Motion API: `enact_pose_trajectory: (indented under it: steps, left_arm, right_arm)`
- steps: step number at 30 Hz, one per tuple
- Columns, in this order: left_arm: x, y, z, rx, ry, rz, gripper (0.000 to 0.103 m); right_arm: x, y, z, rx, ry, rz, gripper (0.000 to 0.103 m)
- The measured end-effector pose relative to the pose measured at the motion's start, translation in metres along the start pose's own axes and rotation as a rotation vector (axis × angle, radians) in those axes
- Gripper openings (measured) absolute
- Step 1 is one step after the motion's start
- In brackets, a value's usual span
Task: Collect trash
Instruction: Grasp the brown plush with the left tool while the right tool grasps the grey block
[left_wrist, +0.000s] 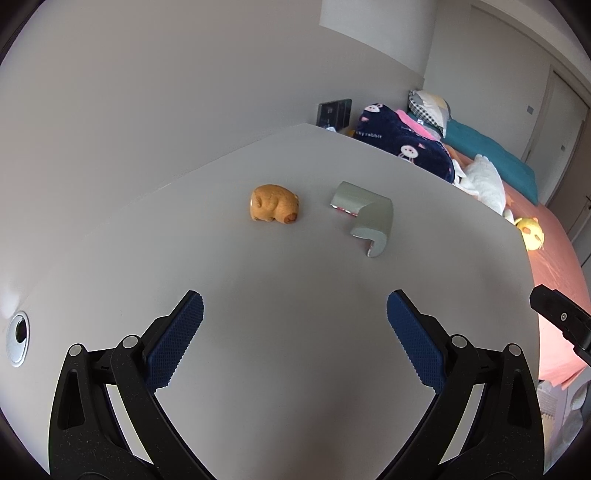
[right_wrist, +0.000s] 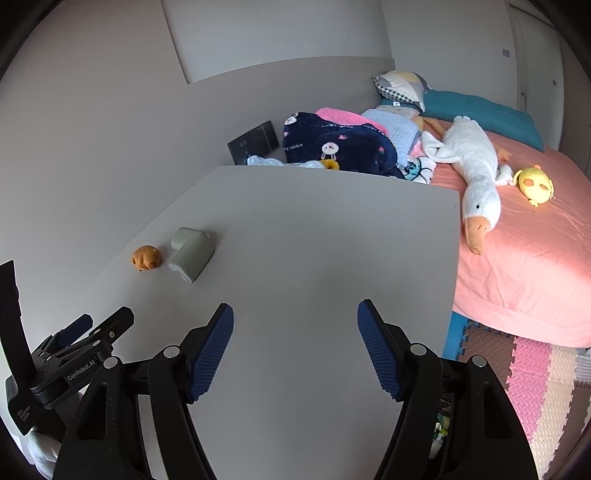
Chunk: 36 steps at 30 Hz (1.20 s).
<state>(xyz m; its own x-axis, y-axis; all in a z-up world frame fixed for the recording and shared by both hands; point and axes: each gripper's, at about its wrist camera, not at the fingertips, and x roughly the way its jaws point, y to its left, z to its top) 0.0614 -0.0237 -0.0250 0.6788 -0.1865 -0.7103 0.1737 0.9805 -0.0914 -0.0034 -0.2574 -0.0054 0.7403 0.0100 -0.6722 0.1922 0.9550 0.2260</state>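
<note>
Left wrist view showed the left gripper (left_wrist: 295, 314) spread wide and empty above the white desk (left_wrist: 295, 258); the right gripper (right_wrist: 295, 321) likewise gaped; the bent grey-green foam corner guard (left_wrist: 364, 214), probably the trash, lay beside a small orange toy pig (left_wrist: 275, 208), well ahead; judged an approach step; next needed a reach over the guard.

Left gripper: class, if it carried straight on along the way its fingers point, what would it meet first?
Probably the bare white tabletop, since the open left gripper tilts down at it. The orange pig toy and the grey corner guard lie further on; depth is unclear.

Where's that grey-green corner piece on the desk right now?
The grey-green corner piece lies on the white desk just right of the orange toy animal in the left wrist view, ahead of both open grippers and untouched.
</note>
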Motion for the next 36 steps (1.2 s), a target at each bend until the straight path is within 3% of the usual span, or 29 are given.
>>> enact_pose_trajectory:
  steps: [19,26,32,35,36]
  left_arm:
    - [0.051,0.026,0.042,0.053,0.010,0.035,0.096]
    - [0.056,0.037,0.050,0.040,0.007,0.041,0.096]
    - [0.057,0.041,0.052,0.037,0.009,0.045,0.096]
    - [0.058,0.041,0.052,0.039,0.012,0.043,0.096]
    - [0.058,0.041,0.052,0.039,0.012,0.042,0.096]
  right_arm:
    - [0.099,0.066,0.042,-0.035,0.078,0.079,0.074]
    - [0.131,0.082,0.058,0.007,0.127,0.134,0.074]
    - [0.144,0.096,0.061,-0.030,0.161,0.146,0.074]
    - [0.144,0.100,0.060,-0.057,0.170,0.194,0.058]
    - [0.144,0.101,0.060,-0.057,0.174,0.221,0.048]
